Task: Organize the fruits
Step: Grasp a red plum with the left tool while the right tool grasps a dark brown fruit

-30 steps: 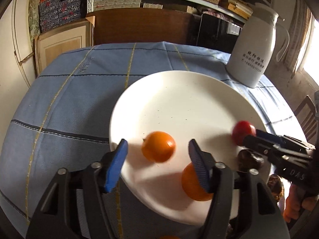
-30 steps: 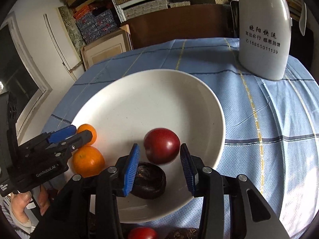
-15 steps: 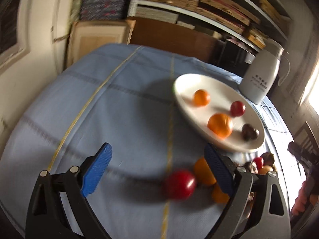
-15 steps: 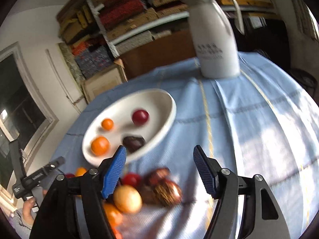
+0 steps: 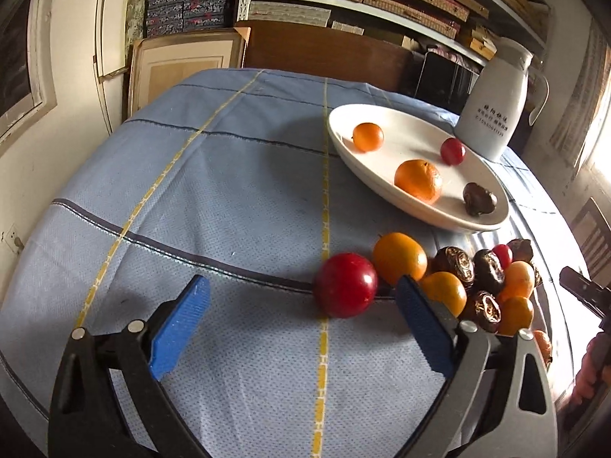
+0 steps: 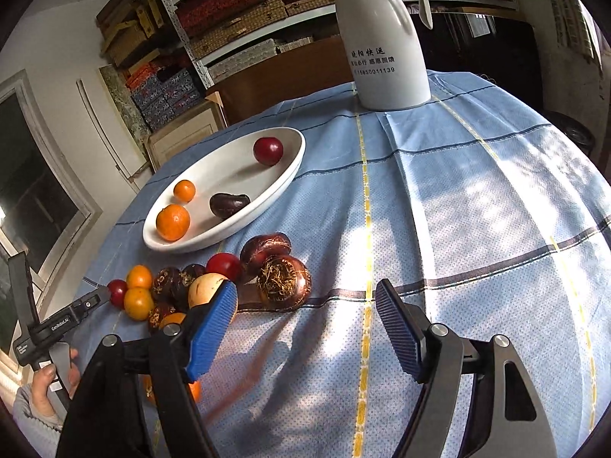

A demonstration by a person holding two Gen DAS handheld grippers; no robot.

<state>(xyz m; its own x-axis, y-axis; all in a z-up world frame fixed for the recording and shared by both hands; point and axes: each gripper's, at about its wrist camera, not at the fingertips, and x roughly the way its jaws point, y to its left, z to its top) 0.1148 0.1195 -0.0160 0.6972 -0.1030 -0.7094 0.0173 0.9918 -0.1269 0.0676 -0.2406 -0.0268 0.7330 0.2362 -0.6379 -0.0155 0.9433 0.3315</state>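
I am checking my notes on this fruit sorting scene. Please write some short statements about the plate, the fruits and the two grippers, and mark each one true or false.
1. The white plate holds four fruits. True.
2. The left gripper grips a red fruit. False: it is open, and the red fruit lies on the tablecloth ahead of it.
3. The white jug stands on the plate. False: it stands on the tablecloth beyond it.
4. The right gripper is open and holds nothing. True.

Blue-clothed table (image 6: 477,198), plate (image 6: 191,244), jug (image 6: 385,45), loose fruit (image 6: 282,278)
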